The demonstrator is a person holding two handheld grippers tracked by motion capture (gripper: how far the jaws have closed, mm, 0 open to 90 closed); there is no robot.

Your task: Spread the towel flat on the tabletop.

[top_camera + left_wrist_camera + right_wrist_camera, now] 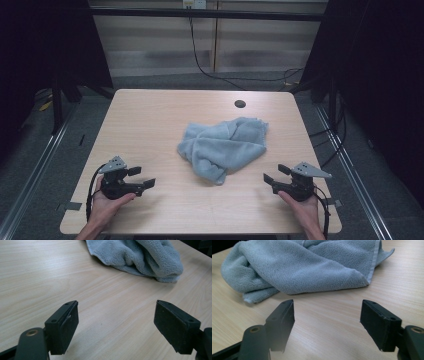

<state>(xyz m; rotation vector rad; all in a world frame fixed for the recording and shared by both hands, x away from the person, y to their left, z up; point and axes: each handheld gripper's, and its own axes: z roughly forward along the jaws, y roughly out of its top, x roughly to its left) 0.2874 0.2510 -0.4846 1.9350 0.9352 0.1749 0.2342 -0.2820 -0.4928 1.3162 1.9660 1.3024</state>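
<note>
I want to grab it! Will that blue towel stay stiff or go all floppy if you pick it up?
Probably floppy: the towel lies crumpled in soft folds on the table, so it would likely droop from a gripper. Its fuzzy surface suggests it won't slip easily. It looks light, and pushing it would probably bunch it up rather than slide it whole.

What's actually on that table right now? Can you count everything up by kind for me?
Towel, grey-blue, crumpled: 1
Hand-held grippers, black, jaws open: 2, the left gripper and the right gripper
Total: 3
</note>
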